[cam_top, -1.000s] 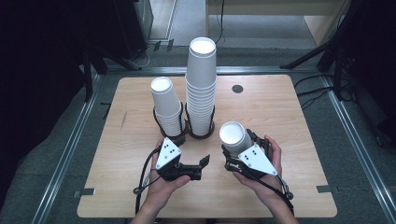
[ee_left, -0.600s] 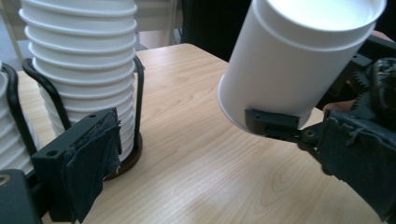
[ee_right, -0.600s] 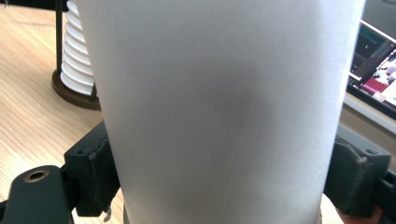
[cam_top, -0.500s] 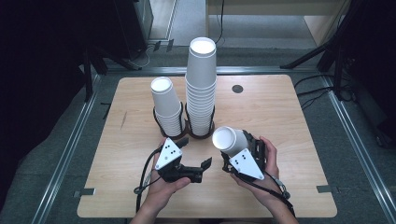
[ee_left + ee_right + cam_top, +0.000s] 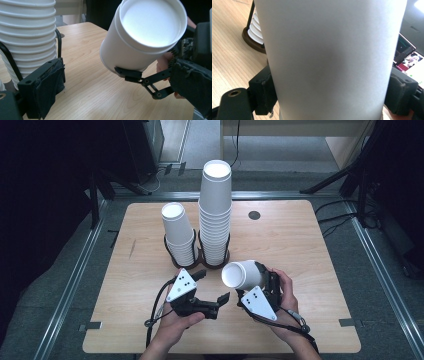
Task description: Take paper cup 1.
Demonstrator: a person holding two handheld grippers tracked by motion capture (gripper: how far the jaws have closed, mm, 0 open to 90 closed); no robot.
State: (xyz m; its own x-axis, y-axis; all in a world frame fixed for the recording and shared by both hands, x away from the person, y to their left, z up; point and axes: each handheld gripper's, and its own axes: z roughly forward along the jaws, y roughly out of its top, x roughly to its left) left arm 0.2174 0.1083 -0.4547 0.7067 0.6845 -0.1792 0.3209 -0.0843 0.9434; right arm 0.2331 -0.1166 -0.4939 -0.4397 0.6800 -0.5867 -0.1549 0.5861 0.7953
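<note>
Right gripper holds paper cup tilted, mouth toward left gripper, over the desk's near middle.
Cup sits just in front of the two stacks; right gripper jaws, having just closed further, clamp its wall. Keep squeeze light, avoid crushing. Left gripper jaws gape, empty, level, pointing at cup; both hands low near desk's front edge.

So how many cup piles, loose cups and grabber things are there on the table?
Cup stacks in the black holder: 2, a short stack and a tall stack
Loose white cups: 1, the cup clamped in the right gripper
Grippers: 2, counting the left gripper, which is open with nothing in it
Total: 5
</note>
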